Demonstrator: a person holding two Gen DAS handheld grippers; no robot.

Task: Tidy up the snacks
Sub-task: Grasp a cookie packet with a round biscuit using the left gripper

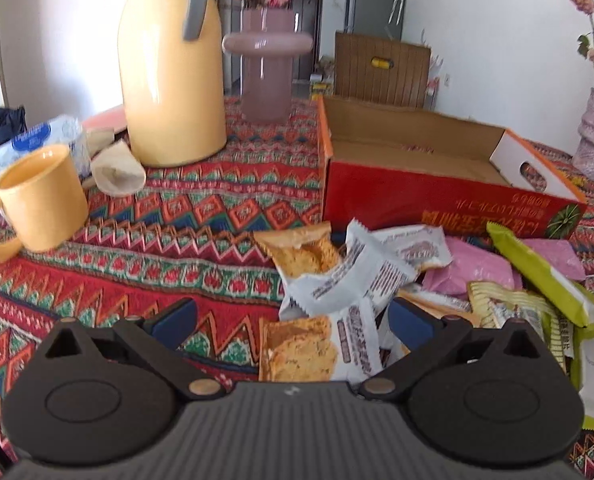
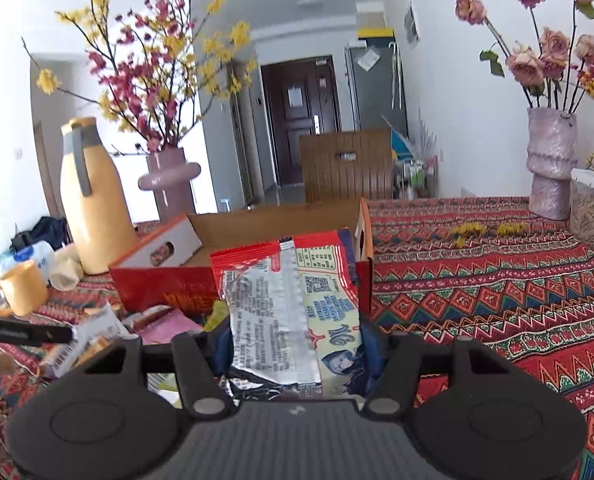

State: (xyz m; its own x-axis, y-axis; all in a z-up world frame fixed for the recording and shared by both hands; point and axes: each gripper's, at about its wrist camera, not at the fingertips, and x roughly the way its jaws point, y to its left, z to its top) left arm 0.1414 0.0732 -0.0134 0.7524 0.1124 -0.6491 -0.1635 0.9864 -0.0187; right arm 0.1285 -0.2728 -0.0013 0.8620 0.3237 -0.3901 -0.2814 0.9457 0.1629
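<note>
A: Right gripper (image 2: 293, 344) state?

B: Closed down on a red and silver snack bag (image 2: 285, 304), crinkled, held up off the table just in front of the red cardboard box (image 2: 157, 284). Bag looks pinched near its lower end, top flopping toward the box

A: Left gripper (image 1: 293, 320)?

B: Spread wide, holding nothing. It hangs over the near edge of the snack pile (image 1: 417, 280), one biscuit pack (image 1: 317, 344) right between the fingers but not pinched

A: Step in hand?

B: My read: drop the red bag into the box. Box is open on top and looks empty from the left wrist view (image 1: 409, 156). To do it well, lift the bag above the near wall, carry it past the rim, let go only once it's over the cardboard floor. The floppy top could catch on the wall, so go in high

A: And left?

B: Probably lines up the next pick. Better to close on one pack, not two; they overlap a lot there

A: Counts?

B: One box, one yellow jug (image 1: 173, 80), one yellow mug (image 1: 41, 196), one pink vase (image 1: 267, 68) next to the jug, a second pale vase (image 2: 549, 160) with roses far right. Loose snacks: one green stick pack (image 1: 545, 276), about two pink packs, several white biscuit packs, maybe four. Pile's too tangled for an exact total

A: Table?

B: Patterned red cloth (image 1: 157, 248), all on it
</note>
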